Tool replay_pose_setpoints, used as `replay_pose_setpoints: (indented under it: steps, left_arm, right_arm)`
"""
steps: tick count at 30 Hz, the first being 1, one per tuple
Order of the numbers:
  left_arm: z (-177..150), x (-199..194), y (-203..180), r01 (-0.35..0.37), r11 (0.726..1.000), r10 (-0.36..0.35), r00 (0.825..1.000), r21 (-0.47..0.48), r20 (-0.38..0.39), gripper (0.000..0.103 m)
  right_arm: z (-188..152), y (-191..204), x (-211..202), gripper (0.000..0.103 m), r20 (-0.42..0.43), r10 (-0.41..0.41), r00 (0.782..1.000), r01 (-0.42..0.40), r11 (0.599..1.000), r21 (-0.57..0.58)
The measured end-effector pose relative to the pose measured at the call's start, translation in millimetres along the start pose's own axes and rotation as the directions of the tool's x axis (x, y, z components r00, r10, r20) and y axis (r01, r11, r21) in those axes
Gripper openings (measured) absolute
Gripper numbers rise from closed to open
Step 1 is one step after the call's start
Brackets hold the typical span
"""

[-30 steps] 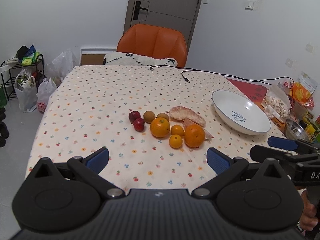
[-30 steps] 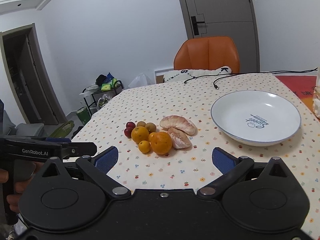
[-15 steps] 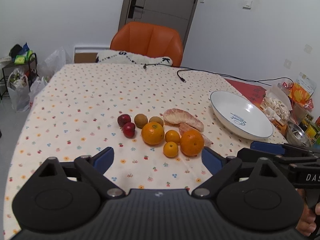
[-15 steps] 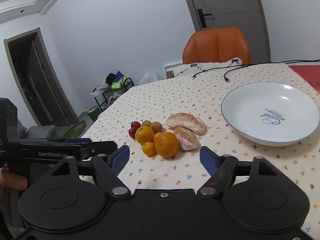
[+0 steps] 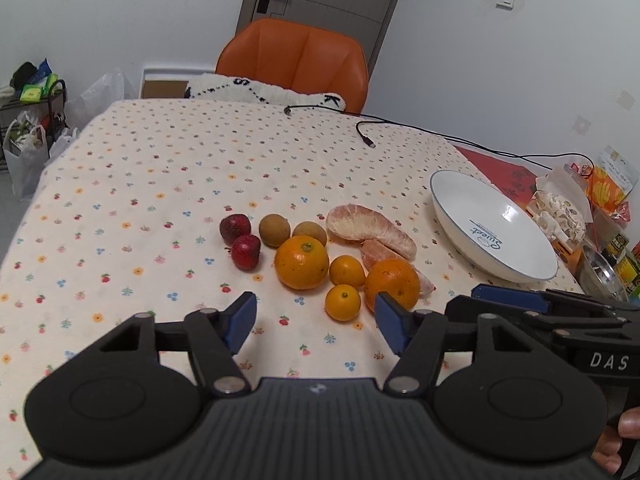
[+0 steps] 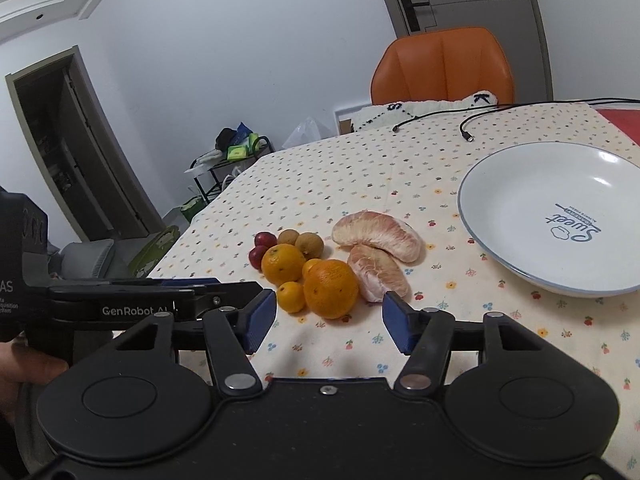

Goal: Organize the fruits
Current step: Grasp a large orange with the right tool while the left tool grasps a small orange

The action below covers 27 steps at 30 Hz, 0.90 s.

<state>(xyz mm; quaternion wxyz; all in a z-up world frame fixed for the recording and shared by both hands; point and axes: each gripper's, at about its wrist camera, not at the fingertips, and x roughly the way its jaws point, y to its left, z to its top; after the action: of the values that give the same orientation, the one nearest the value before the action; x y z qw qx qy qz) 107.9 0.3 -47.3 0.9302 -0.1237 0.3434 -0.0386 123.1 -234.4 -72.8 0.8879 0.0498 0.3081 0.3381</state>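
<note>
Since both grippers hang short of the fruit with nothing held, we judge the step in hand to be the first pick, and the empty plate (image 6: 516, 268) toward the table's (image 5: 132, 168) right edge looks the likely home. Our left gripper (image 5: 316, 322) has its jaws apart and empty; our right gripper (image 6: 330, 320) is the same, lined up on the nearest orange (image 6: 331, 289). To do it well, we should take that orange first, as it stands foremost in the heap. It touches a small citrus (image 6: 292, 297) on one side and a pomelo piece (image 6: 376, 276) on the other, so the fingers need to come down astride it without nudging either. A round fruit will roll if pinched off-centre, so we close across its widest part and lift straight up.

The fruits sit in one tight cluster near the table's middle, well apart from the plate: two oranges, the other one (image 5: 301, 262) behind, two small citrus, two brown round fruits (image 5: 274, 230), two dark red ones (image 5: 245, 251) at the left of the heap, and two peeled pinkish pomelo pieces, soft-looking and best gripped gently
</note>
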Motion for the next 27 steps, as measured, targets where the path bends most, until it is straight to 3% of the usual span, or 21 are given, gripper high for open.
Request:
replay_pose_setpoints:
  steps: [3, 10, 17, 21, 27]
  left_arm:
    - [1, 7, 0, 0.012, 1.0, -0.012, 1.0, -0.004, -0.012, 0.057]
    - [4, 22, 0, 0.037, 0.999, -0.038, 0.999, -0.014, -0.026, 0.05]
    - [3, 32, 0, 0.064, 0.998, -0.065, 0.998, -0.011, -0.027, 0.041]
    - [2, 37, 4, 0.105, 0.994, -0.106, 0.994, -0.024, -0.036, 0.022]
    - [1, 29, 8, 0.1, 0.995, -0.101, 0.995, -0.019, -0.022, 0.022]
  right_arm:
    - [2, -3, 6, 0.058, -0.007, 0.005, 1.0, -0.005, 1.0, 0.001]
    - [4, -9, 25, 0.042, -0.041, 0.028, 0.999, -0.027, 0.999, 0.019]
    - [4, -12, 35, 0.039, -0.07, 0.043, 0.997, -0.041, 0.998, 0.037]
    - [4, -9, 39, 0.039, -0.083, 0.046, 0.995, -0.043, 0.998, 0.035]
    - [8, -7, 47, 0.041, -0.081, 0.034, 0.996, -0.031, 0.999, 0.03]
